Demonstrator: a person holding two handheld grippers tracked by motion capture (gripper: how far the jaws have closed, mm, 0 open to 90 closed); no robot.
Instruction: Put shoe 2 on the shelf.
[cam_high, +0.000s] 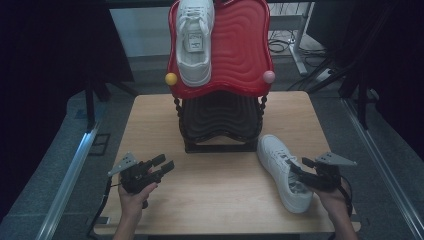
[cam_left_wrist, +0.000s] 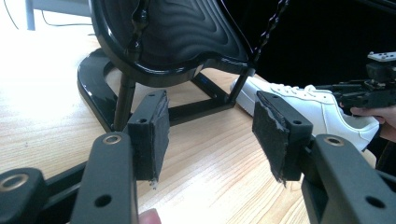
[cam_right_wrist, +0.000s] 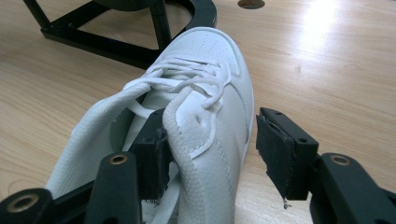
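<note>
Straddling the side wall of the white shoe (cam_high: 281, 170) on the table (cam_high: 215, 200)

The shoe is lying at my right, just beside the black stand (cam_high: 220, 127), its long axis running from the toe by the stand's foot back toward me. My right gripper (cam_right_wrist: 210, 149) is sitting at its collar, 1 jaw inside the opening touching the wall, the other outside and apart, so nothing is gripped yet. My left gripper (cam_high: 159, 165) is waiting well apart, jaws wide and holding nothing. A 2nd shoe (cam_high: 195, 37) is resting on the red tray (cam_high: 240, 50).
</note>
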